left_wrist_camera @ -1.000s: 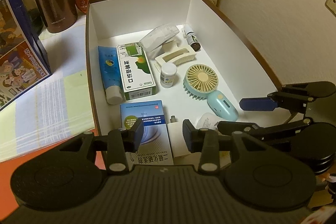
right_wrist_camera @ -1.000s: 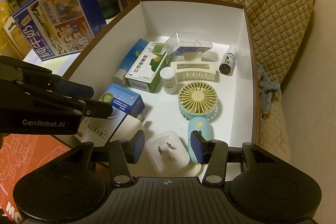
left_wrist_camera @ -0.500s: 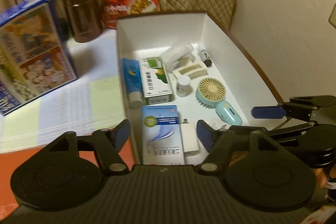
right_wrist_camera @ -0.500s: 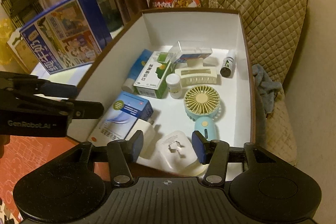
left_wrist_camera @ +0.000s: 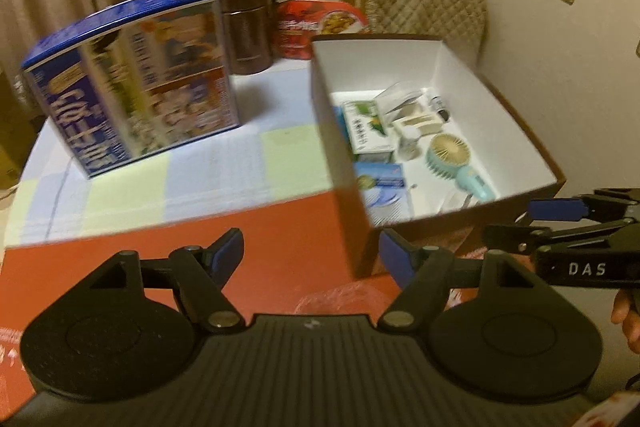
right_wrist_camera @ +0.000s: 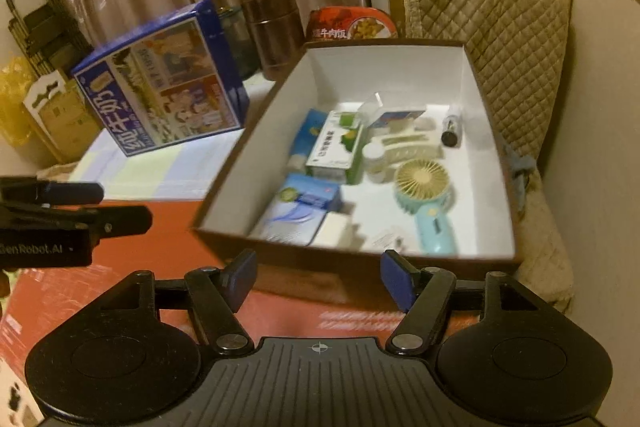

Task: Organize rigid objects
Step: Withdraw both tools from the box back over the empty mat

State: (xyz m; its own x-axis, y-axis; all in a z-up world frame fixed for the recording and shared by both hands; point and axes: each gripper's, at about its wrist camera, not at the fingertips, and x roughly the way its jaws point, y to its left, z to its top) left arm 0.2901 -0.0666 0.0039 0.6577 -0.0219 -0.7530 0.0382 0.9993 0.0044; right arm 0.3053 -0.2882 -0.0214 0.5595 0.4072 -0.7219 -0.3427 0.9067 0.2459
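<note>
Both grippers – left gripper [left_wrist_camera: 311,255], right gripper [right_wrist_camera: 319,277] – have been drawn back from the white-lined box [right_wrist_camera: 256,147], fingers spread and empty; the medicine cartons, mint handheld fan [right_wrist_camera: 424,195] and charger plug are left inside – sorting apparently finished.

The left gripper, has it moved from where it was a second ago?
Yes. The left gripper has pulled back out of the white box: its open fingertips were over the items inside, and now sit short of the box's near wall, above the red surface.

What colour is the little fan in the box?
The fan is light blue with a cream front, clearest in the right wrist view.
</note>
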